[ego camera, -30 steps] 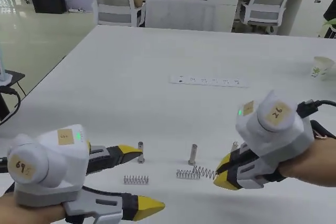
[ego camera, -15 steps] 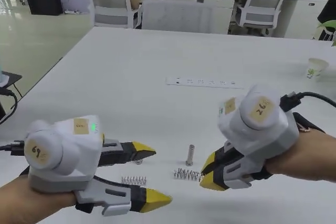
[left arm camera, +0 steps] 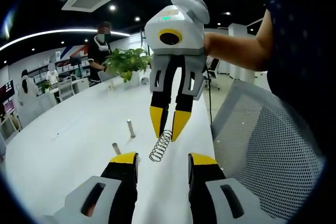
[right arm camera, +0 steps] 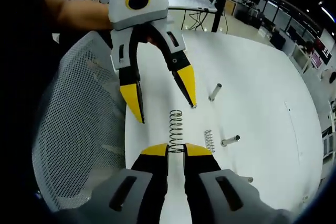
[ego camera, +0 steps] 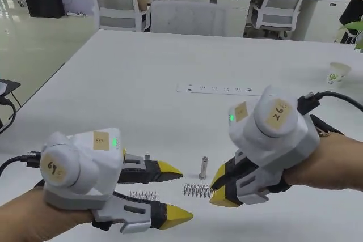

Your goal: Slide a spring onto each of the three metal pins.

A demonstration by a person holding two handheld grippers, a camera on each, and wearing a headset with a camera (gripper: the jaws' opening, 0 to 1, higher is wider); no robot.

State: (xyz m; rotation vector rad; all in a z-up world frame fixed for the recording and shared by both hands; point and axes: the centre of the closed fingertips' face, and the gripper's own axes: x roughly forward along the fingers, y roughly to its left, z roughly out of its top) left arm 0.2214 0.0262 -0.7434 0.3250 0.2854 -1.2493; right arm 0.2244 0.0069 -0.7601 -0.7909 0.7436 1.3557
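Observation:
My right gripper (right arm camera: pixel 176 151) is shut on one end of a spring (right arm camera: pixel 176 128); the rest of the spring sticks out toward my left gripper. In the head view that spring (ego camera: pixel 197 190) lies just left of the right gripper (ego camera: pixel 217 188), in front of an upright metal pin (ego camera: pixel 203 167). A second pin (ego camera: pixel 147 157) peeks out behind my left gripper (ego camera: pixel 177 191), which is open and holds nothing. A loose spring (ego camera: pixel 143 195) lies between its fingers. In the right gripper view, three pins (right arm camera: pixel 214 92) (right arm camera: pixel 230 140) (right arm camera: pixel 249 180) stand on the table.
The white table (ego camera: pixel 142 83) carries a power strip (ego camera: pixel 218 89) in the middle and a paper cup (ego camera: pixel 337 73) at the far right. Grey chairs (ego camera: pixel 195 18) stand beyond the far edge. A mesh chair (left arm camera: pixel 262 145) is close to the near edge.
My left gripper has moved right, so its open fingers now flank the loose spring. My right gripper has shifted left with its spring, covering the rightmost pin in the head view.

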